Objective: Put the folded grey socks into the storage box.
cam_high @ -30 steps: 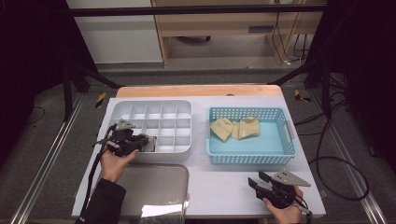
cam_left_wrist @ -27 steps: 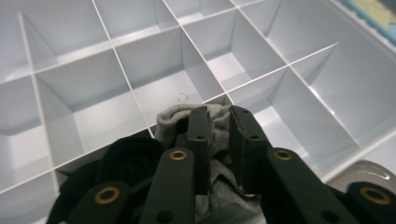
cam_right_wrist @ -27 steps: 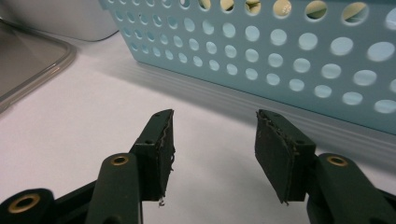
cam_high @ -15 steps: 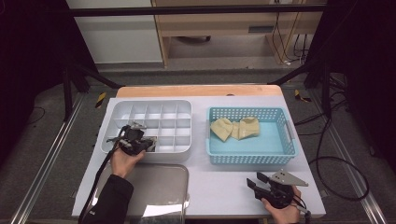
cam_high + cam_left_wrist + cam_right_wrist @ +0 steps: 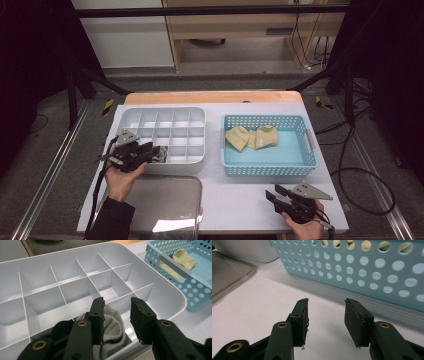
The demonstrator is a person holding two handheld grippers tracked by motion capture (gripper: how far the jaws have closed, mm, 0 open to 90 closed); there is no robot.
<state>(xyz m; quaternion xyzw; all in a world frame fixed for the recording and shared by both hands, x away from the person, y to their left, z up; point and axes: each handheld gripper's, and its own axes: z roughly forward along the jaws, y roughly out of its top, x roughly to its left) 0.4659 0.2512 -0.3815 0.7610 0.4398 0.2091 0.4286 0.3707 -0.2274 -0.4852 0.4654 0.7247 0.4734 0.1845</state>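
Your left gripper [image 5: 116,322] has just let its jaws come apart, and the grey sock [image 5: 112,332] now lies free in a near-edge compartment of the white divider tray [image 5: 160,290], low and centre in the left gripper view, so that drop looks done. The sock sits bunched, with no clear long axis or heading. Your right gripper [image 5: 325,322], jaws apart on nothing, waits low in the frame before the blue basket [image 5: 362,272], where beige socks [image 5: 250,137] remain.
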